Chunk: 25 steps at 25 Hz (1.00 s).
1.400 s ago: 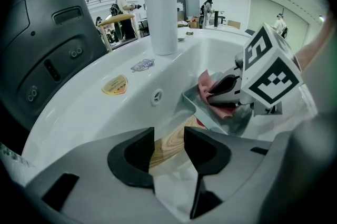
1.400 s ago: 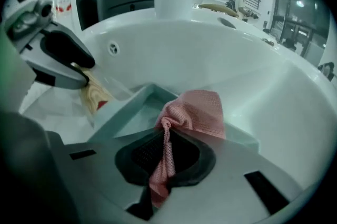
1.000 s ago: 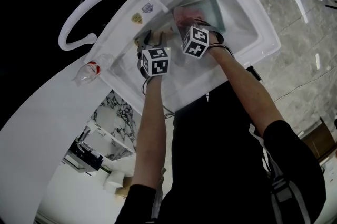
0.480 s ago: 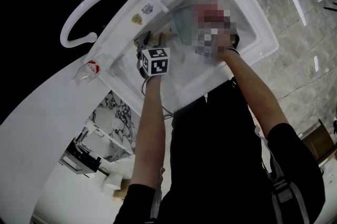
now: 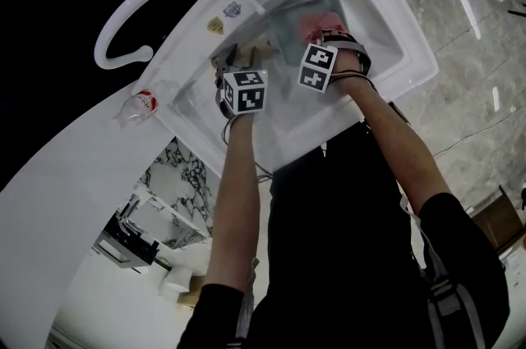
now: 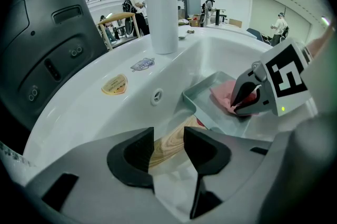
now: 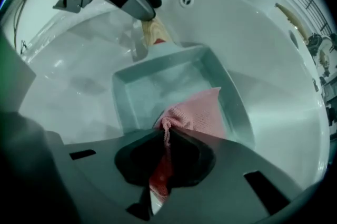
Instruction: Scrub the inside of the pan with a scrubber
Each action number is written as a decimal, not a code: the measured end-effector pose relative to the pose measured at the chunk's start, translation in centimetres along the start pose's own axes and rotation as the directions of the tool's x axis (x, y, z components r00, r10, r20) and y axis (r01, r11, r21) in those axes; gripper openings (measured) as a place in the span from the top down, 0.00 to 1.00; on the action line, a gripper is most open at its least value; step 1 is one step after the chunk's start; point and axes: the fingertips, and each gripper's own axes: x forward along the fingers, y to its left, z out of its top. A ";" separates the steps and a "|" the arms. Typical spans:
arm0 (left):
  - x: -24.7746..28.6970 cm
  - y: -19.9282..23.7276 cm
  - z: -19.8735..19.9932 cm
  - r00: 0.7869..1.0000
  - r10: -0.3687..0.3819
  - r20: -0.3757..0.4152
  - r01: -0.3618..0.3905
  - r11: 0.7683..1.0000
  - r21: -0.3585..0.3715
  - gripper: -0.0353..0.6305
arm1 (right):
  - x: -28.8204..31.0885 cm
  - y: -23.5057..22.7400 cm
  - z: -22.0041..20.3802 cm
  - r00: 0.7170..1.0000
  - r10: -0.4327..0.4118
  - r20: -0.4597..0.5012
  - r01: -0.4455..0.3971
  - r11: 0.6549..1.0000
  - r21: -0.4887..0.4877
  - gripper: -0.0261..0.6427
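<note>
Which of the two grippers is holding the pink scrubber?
The right gripper: its jaws pinch the pink scrubber inside the pan, while the left gripper grips the wooden handle.

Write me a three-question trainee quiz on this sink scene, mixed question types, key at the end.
1. Multiple choice: what does the right gripper hold?
A) a steel brush
B) the pink scrubber
C) a plate

2. True or false: the left gripper is clamped on the wooden handle of the pan.

3. Fill in the blank: the pan lies inside the white ____.

Key:
1. B
2. True
3. sink
</note>
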 end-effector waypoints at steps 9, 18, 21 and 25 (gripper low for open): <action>0.1 0.0 0.0 1.000 -0.001 -0.009 0.001 1.000 -0.003 0.66 | -0.4 2.3 6.5 0.964 0.081 0.252 -0.094 0.995 0.039 0.92; 0.1 0.0 0.0 1.000 -0.006 -0.015 0.006 1.000 -0.003 0.66 | -0.5 3.8 6.5 0.911 0.340 0.232 -0.355 0.934 0.025 0.91; 0.2 0.0 0.0 1.000 -0.009 -0.015 0.009 1.000 0.000 0.66 | -0.6 3.8 4.9 0.894 0.417 0.165 -0.424 0.905 0.009 0.91; 0.1 -0.1 -0.1 1.000 -0.010 -0.020 0.010 1.000 -0.001 0.66 | -0.6 3.3 2.9 0.884 0.455 0.106 -0.457 0.890 -0.009 0.91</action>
